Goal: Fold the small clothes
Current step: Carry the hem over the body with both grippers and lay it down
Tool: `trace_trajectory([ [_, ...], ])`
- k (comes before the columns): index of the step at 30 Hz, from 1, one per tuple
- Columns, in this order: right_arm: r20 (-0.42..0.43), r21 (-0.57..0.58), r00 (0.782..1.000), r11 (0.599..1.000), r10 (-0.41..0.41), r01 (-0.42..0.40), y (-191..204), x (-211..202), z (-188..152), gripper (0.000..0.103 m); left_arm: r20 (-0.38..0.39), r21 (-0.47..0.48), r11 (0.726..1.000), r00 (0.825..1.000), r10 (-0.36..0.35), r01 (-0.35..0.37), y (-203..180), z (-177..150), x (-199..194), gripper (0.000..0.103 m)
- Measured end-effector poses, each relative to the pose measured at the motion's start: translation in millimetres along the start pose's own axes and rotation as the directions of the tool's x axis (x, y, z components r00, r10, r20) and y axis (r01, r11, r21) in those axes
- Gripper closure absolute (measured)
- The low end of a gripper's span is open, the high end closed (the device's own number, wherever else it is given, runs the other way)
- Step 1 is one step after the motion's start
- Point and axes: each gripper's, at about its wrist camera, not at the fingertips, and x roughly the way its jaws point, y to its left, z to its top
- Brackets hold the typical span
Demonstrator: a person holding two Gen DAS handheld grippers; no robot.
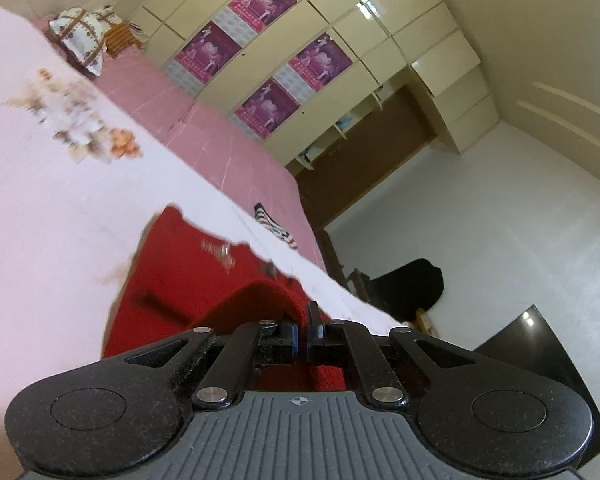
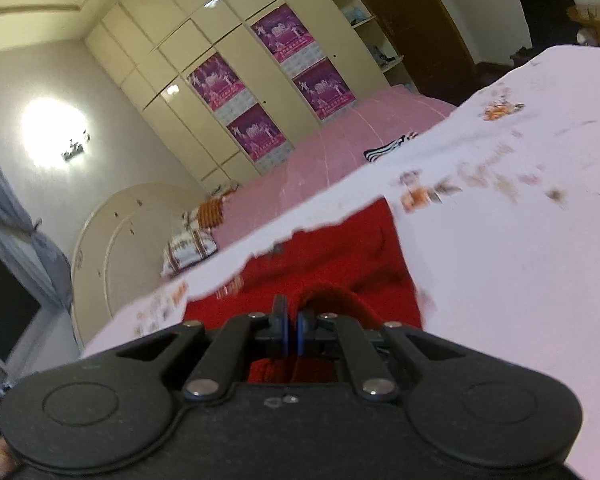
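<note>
Left wrist view: left claw point(image 1: 302, 330) clenched on red garment point(image 1: 172, 280) lying on the bed point(image 1: 52, 208) | right wrist view alone shows window, right claw point(image 2: 293, 326) pinching the garment's red edge.

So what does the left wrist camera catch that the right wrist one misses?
Only the left wrist view shows the dark glossy tabletop by the white floor. Only the right wrist view shows the bright wall lamp and the cream curved headboard. Both show a hand-held gripper, left and right, shut on the red garment on the white floral sheet, plus the poster-covered wardrobe and striped cloth.
</note>
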Motion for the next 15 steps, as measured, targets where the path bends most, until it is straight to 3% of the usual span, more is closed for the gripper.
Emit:
trace_trajectory([
  [7, -0.043, 0.050, 0.999, 0.999, -0.006, 0.008, -18.6, 97.1, 52.4, 0.098, -0.062, -0.016, 0.997, 0.995, 0.080, -0.082, 21.3, 41.9, 88.5, 0.100],
  [15, -0.133, 0.137, 0.991, 0.991, 0.007, 0.011, -63.4, 197.4, 62.3, 0.098, -0.138, -0.012, 0.985, 0.976, 0.168, -0.172, 64.8, 53.7, 180.6, 0.099],
])
